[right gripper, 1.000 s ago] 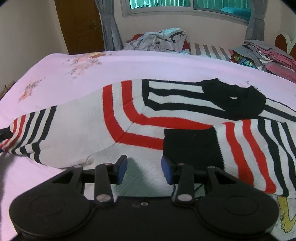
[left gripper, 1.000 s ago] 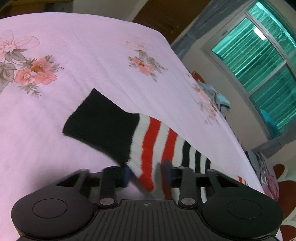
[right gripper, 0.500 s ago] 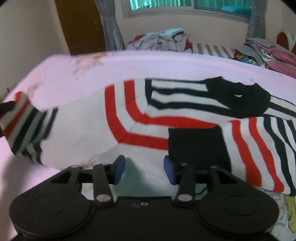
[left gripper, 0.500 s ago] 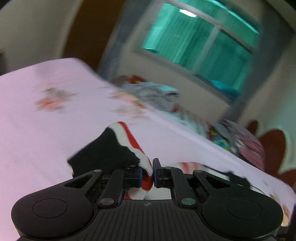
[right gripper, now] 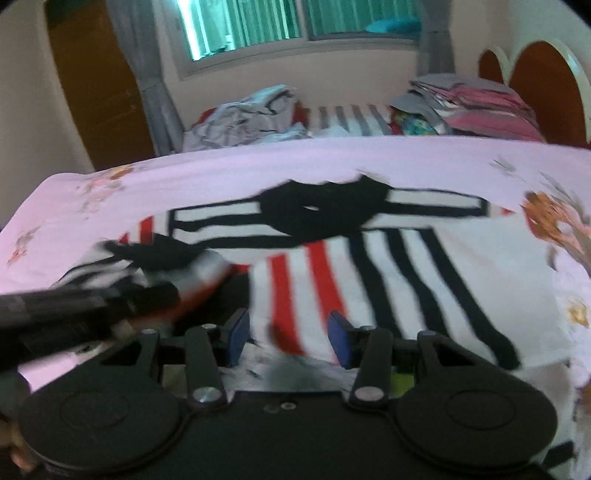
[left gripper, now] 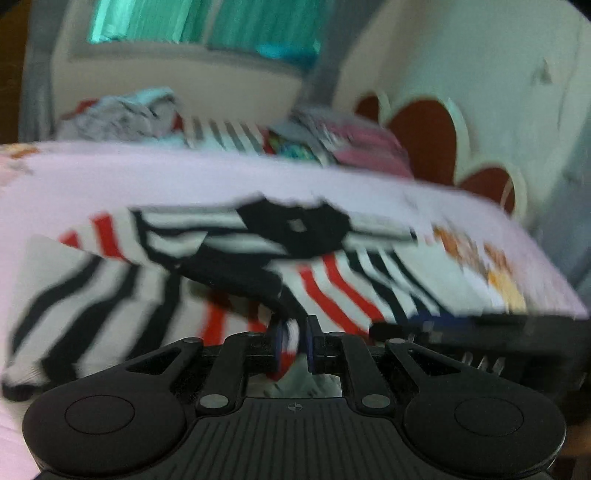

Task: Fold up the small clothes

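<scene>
A small knit sweater (right gripper: pixel 369 266) with white, red and black stripes and a black collar (right gripper: pixel 325 210) lies on the pink bed sheet (right gripper: pixel 221 173); it also shows in the left wrist view (left gripper: pixel 332 266). My left gripper (left gripper: pixel 293 343) is shut on the sweater's left sleeve (left gripper: pixel 236 277), whose black cuff hangs over the sweater body. In the right wrist view the left gripper (right gripper: pixel 92 306) comes in from the left with the sleeve (right gripper: pixel 173 258). My right gripper (right gripper: pixel 286 338) is open and empty above the folded right sleeve, near the sweater's lower edge.
A heap of crumpled clothes (right gripper: pixel 247 118) and a stack of folded clothes (right gripper: pixel 472 107) lie beyond the far edge of the bed. A headboard (right gripper: pixel 539 74) stands at the right, a window (right gripper: pixel 295 22) behind. The right gripper's body (left gripper: pixel 480 339) shows at right in the left wrist view.
My left gripper has closed on the left sleeve and carried it to the right, over the sweater body. My right gripper has stayed open and shifted slightly.
</scene>
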Demonstrator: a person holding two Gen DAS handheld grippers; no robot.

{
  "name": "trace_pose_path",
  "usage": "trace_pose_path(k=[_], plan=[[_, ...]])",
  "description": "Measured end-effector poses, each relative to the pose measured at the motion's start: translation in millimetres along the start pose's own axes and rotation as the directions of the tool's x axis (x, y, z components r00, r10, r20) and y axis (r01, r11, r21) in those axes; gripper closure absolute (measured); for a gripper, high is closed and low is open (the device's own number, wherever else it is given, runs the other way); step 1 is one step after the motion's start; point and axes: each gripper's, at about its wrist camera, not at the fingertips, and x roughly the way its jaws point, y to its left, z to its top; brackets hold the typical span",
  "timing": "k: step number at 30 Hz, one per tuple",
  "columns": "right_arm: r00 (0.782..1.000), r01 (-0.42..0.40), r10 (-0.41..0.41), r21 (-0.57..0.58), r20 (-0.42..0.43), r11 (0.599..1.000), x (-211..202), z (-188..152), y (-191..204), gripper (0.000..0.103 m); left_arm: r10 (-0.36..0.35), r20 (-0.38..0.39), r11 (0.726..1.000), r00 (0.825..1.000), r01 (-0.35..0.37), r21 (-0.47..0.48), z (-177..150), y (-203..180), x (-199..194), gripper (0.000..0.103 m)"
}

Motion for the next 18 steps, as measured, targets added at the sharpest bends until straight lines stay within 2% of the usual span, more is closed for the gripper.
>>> trace_pose_path(k=[2, 4, 5, 6, 10, 12, 14, 18], plan=[[1.0, 0.0, 0.0, 0.014, -0.001, 1.0, -2, -2, -7, 0.056, 0.021, -0.037, 0.999, 0.999, -0.019, 0.035, -11, -13, -1, 0.089], [1.0, -0.023, 0.023, 0.034, 0.003, 0.999, -4, -3, -10, 0.053, 0.023, -0.041, 0.999, 0.999, -0.021, 0.05, -15, -18, -11, 0.062], [0.999, -0.034, 0.034, 0.038, 0.007, 0.999, -5, -2, -10, 0.05, 0.036, -0.023, 0.998, 0.999, -0.035, 0.05, -20, -21, -22, 0.04], [0.999, -0.046, 0.046, 0.036, 0.01, 0.998, -7, -1, -9, 0.047, 0.051, -0.004, 0.998, 0.999, -0.05, 0.048, -21, -20, -29, 0.036], [0.993, -0.114, 0.114, 0.028, -0.005, 0.993, -2, 2, 3, 0.041, 0.134, 0.045, 0.99, 0.99, -0.136, 0.036, -25, -3, -58, 0.036], [0.995, -0.096, 0.097, 0.035, -0.028, 0.995, 5, 1, 6, 0.04, 0.196, 0.062, 0.979, 0.979, -0.199, 0.04, -29, 12, -74, 0.036], [0.999, -0.035, 0.037, 0.048, -0.033, 0.998, 11, 0, 3, 0.039, 0.26, 0.062, 0.965, 0.964, -0.262, 0.026, -36, 29, -85, 0.036], [0.994, -0.055, 0.064, 0.092, -0.089, 0.994, 26, -2, -4, 0.042, 0.363, 0.052, 0.932, 0.93, -0.362, -0.024, -50, 58, -97, 0.036]])
